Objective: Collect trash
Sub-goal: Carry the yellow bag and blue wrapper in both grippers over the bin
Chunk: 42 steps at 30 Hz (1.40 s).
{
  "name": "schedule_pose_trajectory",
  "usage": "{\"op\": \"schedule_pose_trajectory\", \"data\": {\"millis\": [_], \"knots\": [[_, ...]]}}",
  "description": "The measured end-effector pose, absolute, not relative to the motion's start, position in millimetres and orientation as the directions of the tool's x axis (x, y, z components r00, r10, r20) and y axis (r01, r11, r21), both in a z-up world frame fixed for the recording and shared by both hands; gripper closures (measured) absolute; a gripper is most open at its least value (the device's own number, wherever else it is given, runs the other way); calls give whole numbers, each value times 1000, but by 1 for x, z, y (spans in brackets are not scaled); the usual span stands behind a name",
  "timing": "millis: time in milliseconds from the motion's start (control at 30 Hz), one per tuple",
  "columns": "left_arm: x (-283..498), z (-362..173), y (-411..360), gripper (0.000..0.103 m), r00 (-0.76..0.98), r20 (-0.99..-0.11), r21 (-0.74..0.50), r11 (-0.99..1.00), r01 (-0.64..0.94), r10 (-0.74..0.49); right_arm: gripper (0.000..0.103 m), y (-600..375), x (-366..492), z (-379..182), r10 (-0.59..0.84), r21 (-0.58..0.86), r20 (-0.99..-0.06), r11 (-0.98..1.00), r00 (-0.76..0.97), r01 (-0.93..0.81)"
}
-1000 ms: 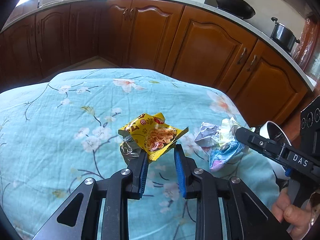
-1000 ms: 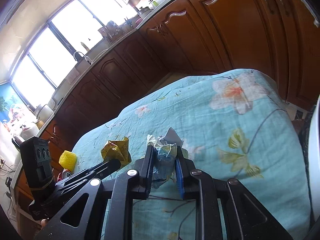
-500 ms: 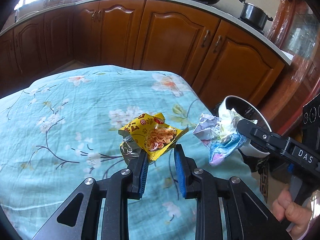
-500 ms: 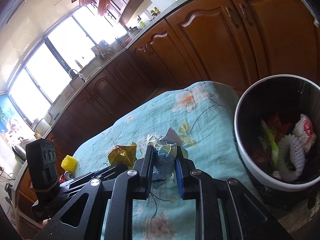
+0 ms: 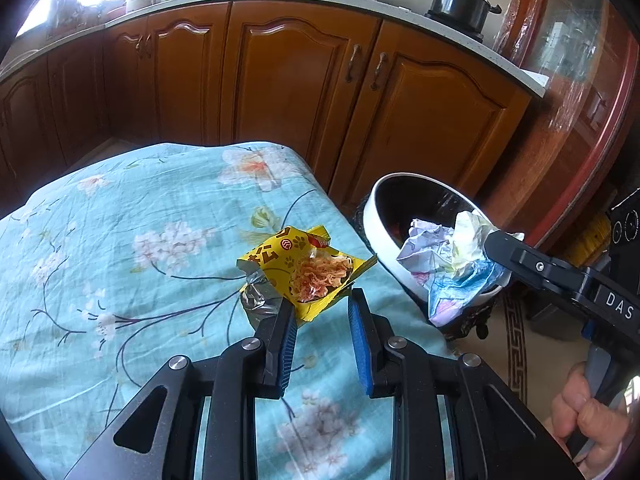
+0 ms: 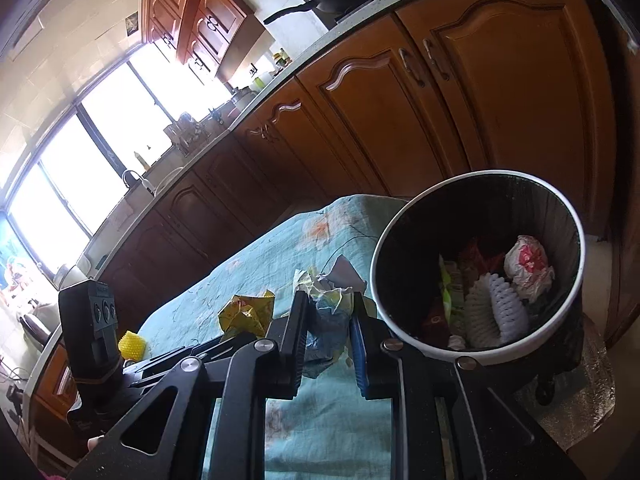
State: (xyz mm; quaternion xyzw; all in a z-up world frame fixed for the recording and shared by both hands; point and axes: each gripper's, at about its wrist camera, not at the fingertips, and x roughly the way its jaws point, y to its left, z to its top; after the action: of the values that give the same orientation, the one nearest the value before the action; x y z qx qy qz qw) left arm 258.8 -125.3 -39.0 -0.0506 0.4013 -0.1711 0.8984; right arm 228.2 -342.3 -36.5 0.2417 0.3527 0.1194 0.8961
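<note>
My left gripper [image 5: 322, 304] is shut on a crumpled yellow snack wrapper [image 5: 308, 270] and holds it above the right end of the table. My right gripper [image 6: 330, 306] is shut on a wad of crumpled white and blue paper [image 6: 326, 300]; the wad also shows in the left wrist view [image 5: 448, 264], held in front of the bin's rim. The white trash bin [image 6: 576, 236] with a black liner stands on the floor beside the table's end and holds several pieces of trash. It also shows in the left wrist view [image 5: 384, 248]. The yellow wrapper shows in the right wrist view [image 6: 246, 314].
The table wears a teal floral cloth [image 5: 120, 240]. Brown kitchen cabinets [image 5: 304, 80] run behind it, with a pot [image 5: 460, 4] and a pan on the counter. A yellow object [image 6: 130, 346] shows at far left in the right wrist view. A patterned rug [image 5: 516, 344] lies by the bin.
Both grippers have swung right with their trash, from over the middle of the table toward its end. The bin has come into full view and the paper wad is now by its rim.
</note>
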Motion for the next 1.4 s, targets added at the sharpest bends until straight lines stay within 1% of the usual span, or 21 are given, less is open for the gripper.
{"op": "schedule_pose_trajectory", "data": {"millis": [433,800,1400], "knots": [[269,-40,-159,79,604,-707,-215,926,311,-367,83,-385,211,-34,326,522,-564,853,759,22],[276,-40,-178,79,595,-709,-206,918,338,-378,83,-407,204,-33,304,530,-558,847,772,50],[292,-43,-215,79,568,-714,-202,897,392,-409,83,-432,204,-35,246,504,-575,858,780,101]]}}
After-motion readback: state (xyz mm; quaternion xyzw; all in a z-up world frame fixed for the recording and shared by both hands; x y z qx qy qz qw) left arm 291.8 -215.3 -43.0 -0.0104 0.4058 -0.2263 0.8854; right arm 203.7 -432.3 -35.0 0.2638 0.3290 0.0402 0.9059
